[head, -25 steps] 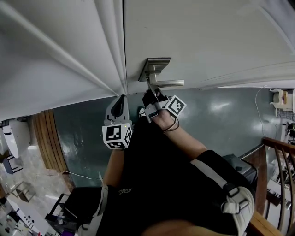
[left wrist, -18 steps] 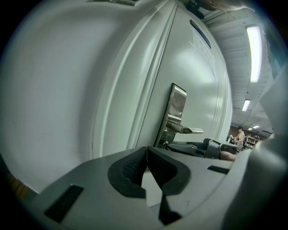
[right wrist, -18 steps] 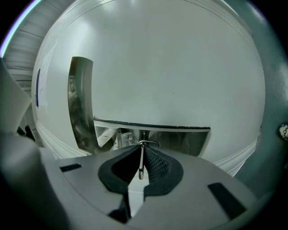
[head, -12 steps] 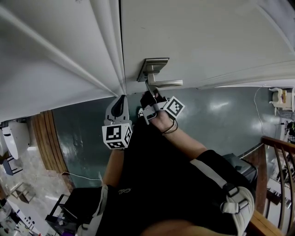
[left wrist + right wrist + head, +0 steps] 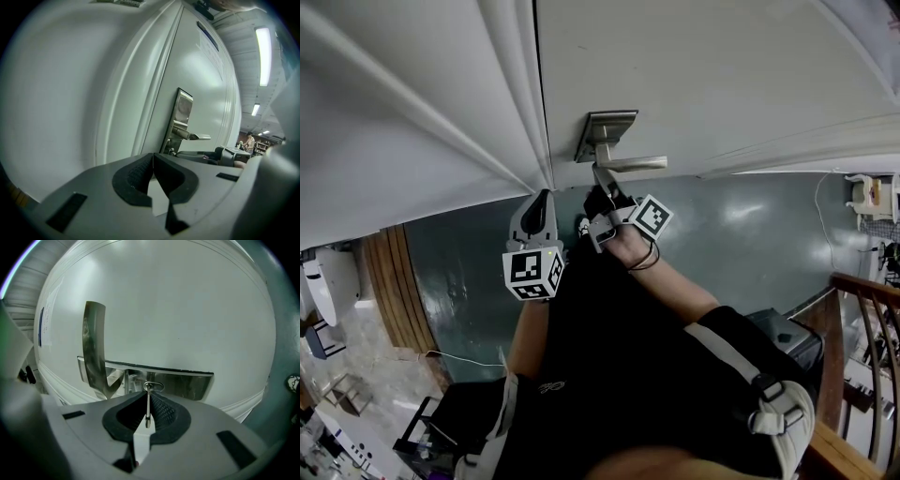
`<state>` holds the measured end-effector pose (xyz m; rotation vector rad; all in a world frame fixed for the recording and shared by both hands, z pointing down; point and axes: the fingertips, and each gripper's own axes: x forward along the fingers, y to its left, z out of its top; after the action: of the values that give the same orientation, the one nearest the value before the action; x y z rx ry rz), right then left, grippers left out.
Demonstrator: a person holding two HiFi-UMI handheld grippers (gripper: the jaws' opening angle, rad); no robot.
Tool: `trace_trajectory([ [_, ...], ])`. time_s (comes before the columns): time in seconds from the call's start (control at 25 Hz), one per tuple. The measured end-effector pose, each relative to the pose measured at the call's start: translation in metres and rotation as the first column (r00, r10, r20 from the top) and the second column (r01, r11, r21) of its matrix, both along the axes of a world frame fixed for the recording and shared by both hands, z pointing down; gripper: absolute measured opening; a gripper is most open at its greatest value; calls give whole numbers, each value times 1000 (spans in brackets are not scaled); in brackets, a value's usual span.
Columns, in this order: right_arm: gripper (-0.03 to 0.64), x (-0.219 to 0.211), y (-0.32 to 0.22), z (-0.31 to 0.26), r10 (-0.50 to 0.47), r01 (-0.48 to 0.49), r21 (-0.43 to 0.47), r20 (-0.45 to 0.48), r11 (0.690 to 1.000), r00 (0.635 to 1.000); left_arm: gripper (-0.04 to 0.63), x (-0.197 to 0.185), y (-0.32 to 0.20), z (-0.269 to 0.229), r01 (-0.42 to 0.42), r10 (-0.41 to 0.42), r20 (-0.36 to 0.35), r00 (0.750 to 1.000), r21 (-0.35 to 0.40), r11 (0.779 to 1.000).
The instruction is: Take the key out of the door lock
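White door (image 5: 694, 66) | thin silver key (image 5: 147, 408), edge-on | right gripper (image 5: 148, 401) clamped on it | left gripper (image 5: 153, 159) closed, empty

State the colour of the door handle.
Door handle: silver metal, clearest in the right gripper view.

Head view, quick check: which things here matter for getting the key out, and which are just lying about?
In the job: key, pinched by the right hand-held gripper; lock plate; lever handle; door.

Just about: left hand-held gripper, shut on nothing; wooden railing; cable on the floor.
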<state>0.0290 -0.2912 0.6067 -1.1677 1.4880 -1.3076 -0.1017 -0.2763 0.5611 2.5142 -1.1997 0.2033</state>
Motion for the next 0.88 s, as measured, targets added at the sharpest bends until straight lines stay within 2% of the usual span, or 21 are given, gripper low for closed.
trace_trajectory([
  [0.64, 29, -21, 36, -1, -7, 7, -5, -21, 1000, 1000, 25, -29, 26, -4, 14, -14, 2, 1000, 9, 1000],
  [0.88, 29, -39, 64, -3, -25, 25, 7, -50, 1000, 998, 25, -41, 50, 6, 3, -3, 2, 1000, -15, 1000],
])
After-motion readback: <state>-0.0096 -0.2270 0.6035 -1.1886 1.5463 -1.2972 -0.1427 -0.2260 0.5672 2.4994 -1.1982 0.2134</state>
